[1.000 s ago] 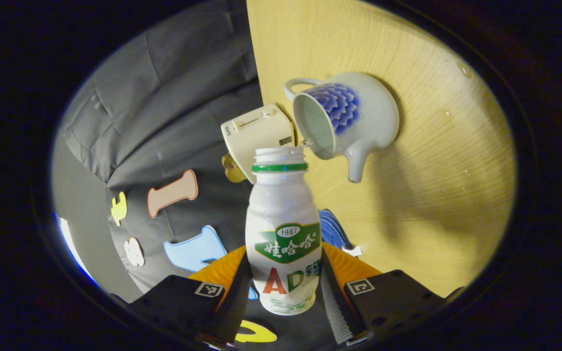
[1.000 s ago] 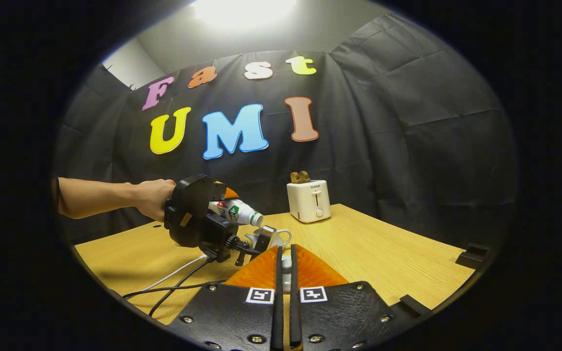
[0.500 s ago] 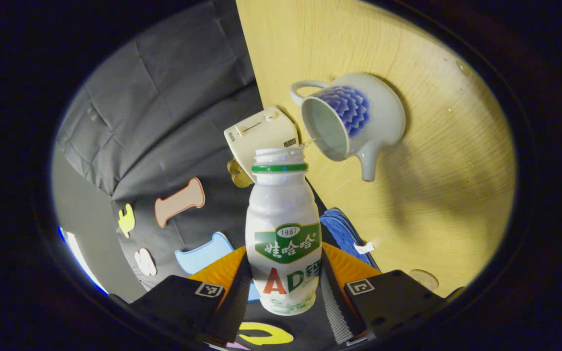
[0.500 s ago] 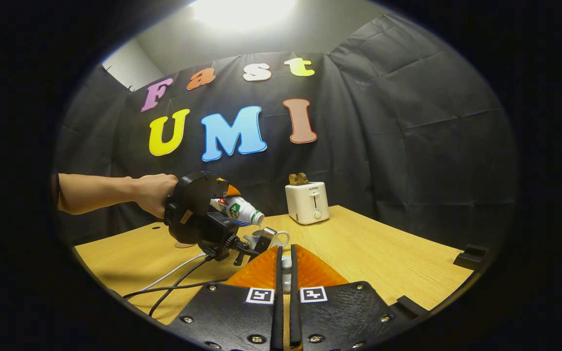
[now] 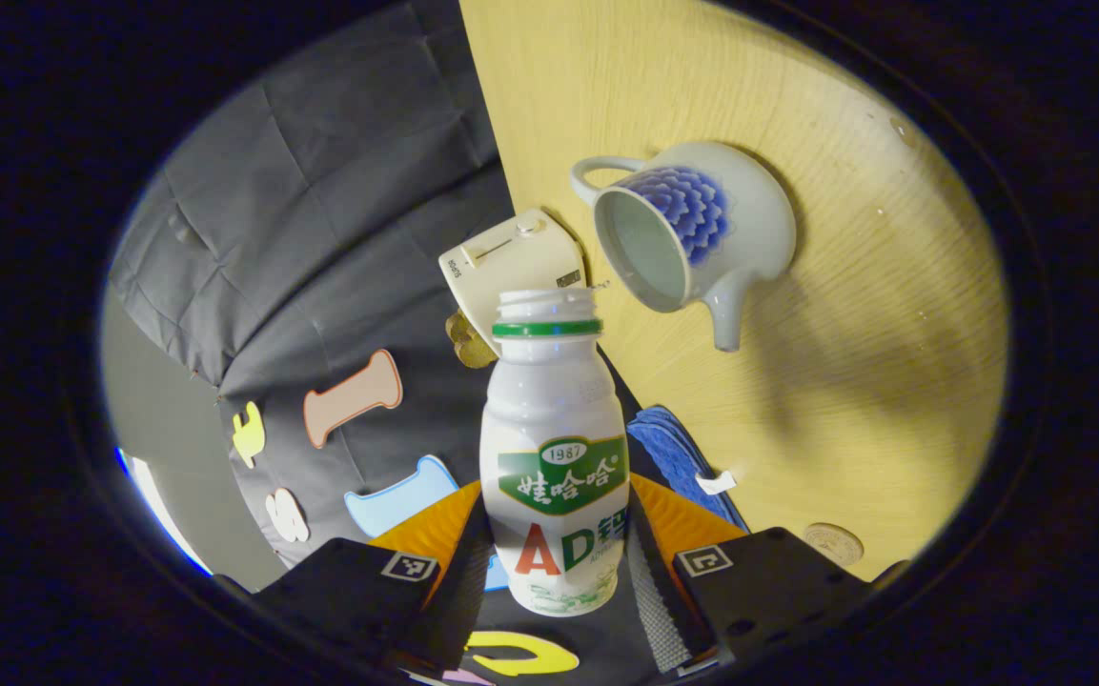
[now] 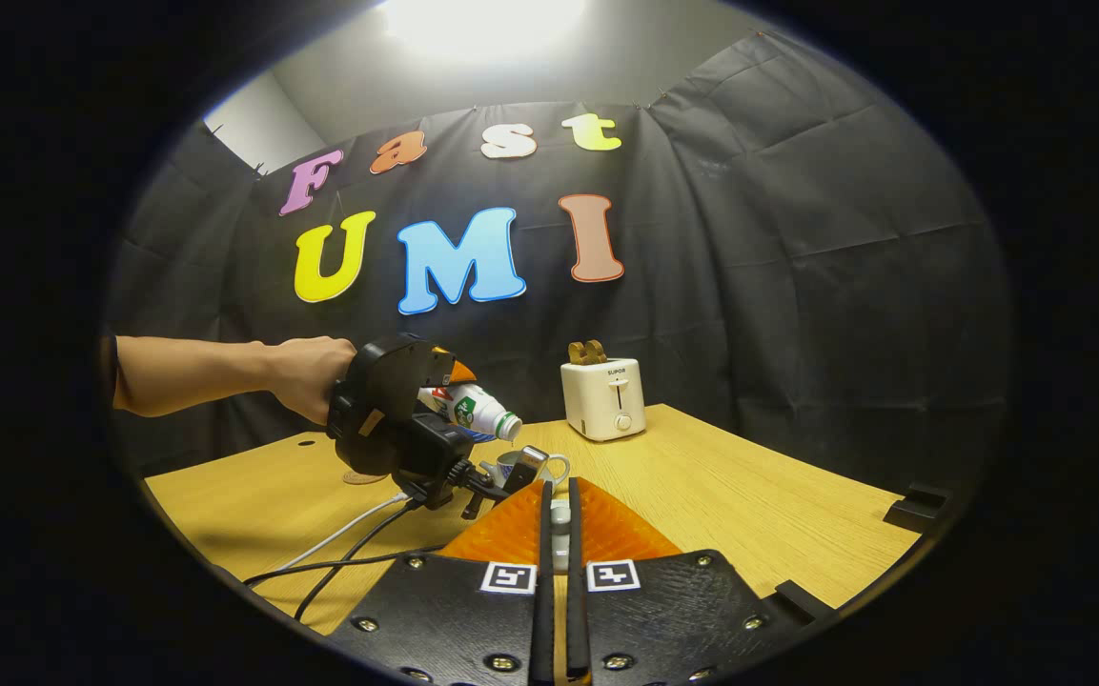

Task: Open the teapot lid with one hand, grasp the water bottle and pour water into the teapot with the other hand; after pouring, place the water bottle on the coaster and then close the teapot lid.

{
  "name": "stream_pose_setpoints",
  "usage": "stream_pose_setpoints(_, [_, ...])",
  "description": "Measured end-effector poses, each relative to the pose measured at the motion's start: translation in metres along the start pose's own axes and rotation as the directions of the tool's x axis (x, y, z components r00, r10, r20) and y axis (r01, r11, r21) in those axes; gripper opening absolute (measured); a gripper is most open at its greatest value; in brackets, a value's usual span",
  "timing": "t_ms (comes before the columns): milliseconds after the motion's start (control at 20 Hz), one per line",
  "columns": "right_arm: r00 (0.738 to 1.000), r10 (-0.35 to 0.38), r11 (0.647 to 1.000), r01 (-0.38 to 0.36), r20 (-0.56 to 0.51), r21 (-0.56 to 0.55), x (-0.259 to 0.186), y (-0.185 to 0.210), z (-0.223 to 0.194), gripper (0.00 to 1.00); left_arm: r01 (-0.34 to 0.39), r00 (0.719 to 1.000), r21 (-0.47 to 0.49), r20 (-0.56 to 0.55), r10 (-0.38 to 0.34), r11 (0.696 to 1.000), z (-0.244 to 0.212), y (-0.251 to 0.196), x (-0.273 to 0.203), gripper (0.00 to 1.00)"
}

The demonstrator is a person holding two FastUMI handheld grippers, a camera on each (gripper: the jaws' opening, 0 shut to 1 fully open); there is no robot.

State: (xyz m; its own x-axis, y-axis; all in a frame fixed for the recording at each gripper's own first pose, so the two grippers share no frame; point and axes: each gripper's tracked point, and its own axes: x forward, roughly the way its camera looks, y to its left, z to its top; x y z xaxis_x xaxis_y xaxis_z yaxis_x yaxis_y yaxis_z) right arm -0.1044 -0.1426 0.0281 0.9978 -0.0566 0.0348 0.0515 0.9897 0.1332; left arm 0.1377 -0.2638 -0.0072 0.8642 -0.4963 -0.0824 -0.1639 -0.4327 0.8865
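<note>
1. Your left gripper (image 5: 557, 562) clamps the bottle (image 5: 555, 448) between both fingers, low on its body. The cap is off and the mouth points toward the teapot (image 5: 692, 238).
2. In the right gripper view the bottle (image 6: 468, 412) is tipped, neck down and to the right, held above the table (image 6: 749, 505) by your left hand (image 6: 306, 376). Its mouth hangs just over the teapot (image 6: 535, 467).
3. The teapot stands open on the table, spout toward the near edge, handle toward the toaster (image 6: 604, 398).
4. Your right gripper (image 6: 557, 534) has its fingers nearly together. A small pale thing sits between them, likely the lid (image 6: 559, 516), but it is too hidden to be sure.
5. A blue cloth (image 5: 678, 453) lies on the table near the bottle in the left gripper view, and a round coaster (image 5: 833, 543) lies at the table's edge, well apart from the teapot.
6. Cables (image 6: 349, 553) trail across the table under your left gripper.
</note>
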Motion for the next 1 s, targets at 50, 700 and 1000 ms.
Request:
stream_pose_setpoints(50, [1.0,0.004,1.0,-0.004,0.004,0.008,0.0,0.003,0.003,0.05,0.005,1.0,-0.014,0.005,-0.005,1.0,0.0,0.0,0.0,0.76])
stream_pose_setpoints(700, [1.0,-0.018,0.999,0.018,0.02,-0.048,0.003,0.004,0.012,0.05,0.166,0.985,-0.379,0.114,-0.132,0.911,0.005,-0.031,0.01,0.77])
stream_pose_setpoints(1000, [0.998,0.005,0.999,-0.002,0.057,-0.05,0.007,0.011,0.031,0.05,0.188,0.981,-0.62,0.15,-0.12,0.762,0.005,-0.048,0.018,0.76])
